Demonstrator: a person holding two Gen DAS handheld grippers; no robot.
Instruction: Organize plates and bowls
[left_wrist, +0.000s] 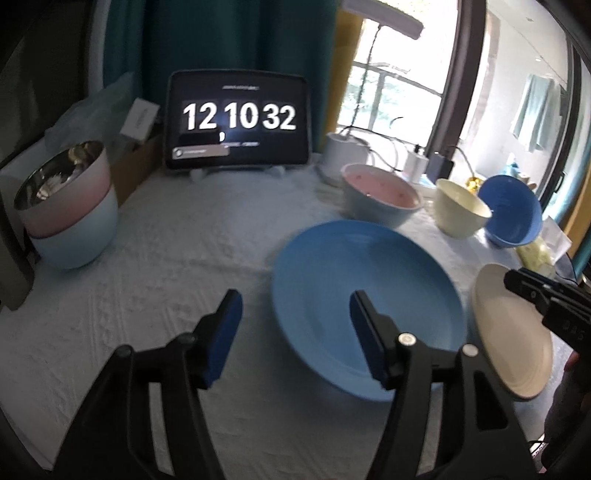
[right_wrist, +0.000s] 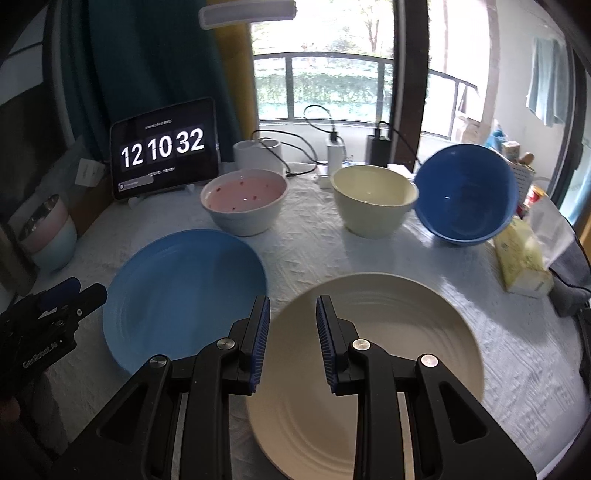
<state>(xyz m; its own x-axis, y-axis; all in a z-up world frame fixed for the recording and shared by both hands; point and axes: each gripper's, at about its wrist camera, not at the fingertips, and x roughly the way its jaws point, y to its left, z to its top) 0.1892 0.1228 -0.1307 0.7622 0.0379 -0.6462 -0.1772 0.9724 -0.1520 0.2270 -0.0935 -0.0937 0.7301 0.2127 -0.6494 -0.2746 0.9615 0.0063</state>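
Right gripper (right_wrist: 292, 341) hanging over cream plate (right_wrist: 388, 350), jaws a little apart, holding nothing. Left gripper (left_wrist: 295, 339) hanging by blue plate (left_wrist: 369, 295), jaws wide, nothing between. Both plates lying side by side on white cloth (right_wrist: 314, 251). Pink bowl (right_wrist: 243, 201), cream bowl (right_wrist: 373, 195), blue bowl (right_wrist: 465, 192) sitting behind.

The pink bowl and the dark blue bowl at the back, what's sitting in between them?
A cream bowl stands upright between the pink bowl and the tilted dark blue bowl. The right wrist view shows this best.
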